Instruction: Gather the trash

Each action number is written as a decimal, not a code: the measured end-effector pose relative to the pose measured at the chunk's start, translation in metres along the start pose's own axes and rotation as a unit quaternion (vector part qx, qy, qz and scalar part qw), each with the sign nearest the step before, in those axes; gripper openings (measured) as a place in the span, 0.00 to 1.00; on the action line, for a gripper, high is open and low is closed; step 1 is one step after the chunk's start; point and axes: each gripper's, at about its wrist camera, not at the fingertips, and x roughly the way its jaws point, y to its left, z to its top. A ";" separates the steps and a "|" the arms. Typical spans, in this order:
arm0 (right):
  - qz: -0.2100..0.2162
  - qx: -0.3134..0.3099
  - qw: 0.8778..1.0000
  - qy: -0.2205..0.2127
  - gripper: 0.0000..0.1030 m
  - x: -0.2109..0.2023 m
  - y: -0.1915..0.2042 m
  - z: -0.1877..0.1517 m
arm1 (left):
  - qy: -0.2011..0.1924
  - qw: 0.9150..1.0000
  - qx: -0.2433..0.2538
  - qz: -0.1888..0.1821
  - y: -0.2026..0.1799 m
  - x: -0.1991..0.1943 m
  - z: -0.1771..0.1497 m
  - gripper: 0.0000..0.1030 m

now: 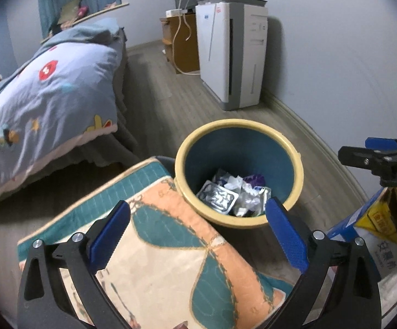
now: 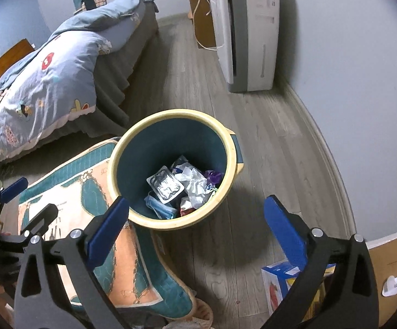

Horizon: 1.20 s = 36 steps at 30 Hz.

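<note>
Both grippers' jaws wide apart above trash bin (image 2: 227, 137) w/ wrappers (image 2: 168, 185).

One trash bin (image 1: 239, 126), cream rim, several scraps of trash (image 2: 182, 186) inside, too jumbled to count. One patterned cushion (image 1: 171, 246). One bed (image 1: 47, 87). One white air purifier (image 1: 234, 54). One blue carton (image 2: 278, 282). Two hand-held grippers: left hand-held gripper (image 1: 198, 235), right hand-held gripper (image 2: 197, 231).

The right tool (image 2: 195, 227) is held spread wide and empty above a yellow-rimmed bin (image 2: 227, 137) on the floor (image 2: 267, 148). Trash (image 2: 183, 185) is seen inside it. A patterned cushion (image 2: 94, 192) is pressed against the bin's rim.
</note>
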 end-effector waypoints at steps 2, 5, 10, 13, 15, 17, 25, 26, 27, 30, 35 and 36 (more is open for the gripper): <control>-0.007 -0.011 1.000 -0.004 0.94 -0.001 0.005 0.000 | 0.001 1.000 -0.007 -0.001 0.003 0.001 -0.003 0.95; -0.015 -0.029 0.999 -0.007 0.94 0.002 0.012 0.001 | 0.005 1.000 -0.016 -0.004 0.008 0.002 -0.005 0.95; -0.023 -0.045 0.999 -0.011 0.94 0.003 0.018 0.003 | 0.002 1.000 -0.018 0.003 0.011 0.002 -0.005 0.95; -0.027 -0.047 0.998 -0.010 0.94 0.004 0.018 0.002 | 0.004 1.000 -0.017 0.001 0.011 0.003 -0.005 0.95; -0.028 -0.046 0.999 -0.009 0.94 0.004 0.018 0.002 | 0.004 1.000 -0.016 0.003 0.011 0.003 -0.005 0.95; -0.029 -0.045 0.999 -0.009 0.94 0.004 0.017 0.002 | 0.004 1.000 -0.014 0.006 0.010 0.004 -0.005 0.95; -0.028 -0.045 0.999 -0.010 0.94 0.004 0.016 0.003 | 0.007 1.000 -0.016 0.006 0.010 0.006 -0.006 0.95; -0.029 -0.044 0.999 -0.010 0.94 0.004 0.016 0.002 | 0.007 1.000 -0.018 0.005 0.010 0.006 -0.006 0.95; -0.028 -0.044 0.999 -0.012 0.94 0.003 0.016 0.002 | 0.008 1.000 -0.019 0.005 0.010 0.006 -0.006 0.95; -0.028 -0.042 0.999 -0.011 0.94 0.005 0.015 0.001 | 0.008 1.000 -0.018 0.005 0.011 0.006 -0.006 0.95; -0.029 -0.043 0.999 -0.011 0.94 0.005 0.014 -0.001 | 0.009 1.000 -0.014 0.006 0.010 0.007 -0.006 0.95; -0.029 -0.042 0.999 -0.010 0.94 0.006 0.014 -0.001 | 0.009 1.000 -0.013 0.006 0.010 0.007 -0.006 0.95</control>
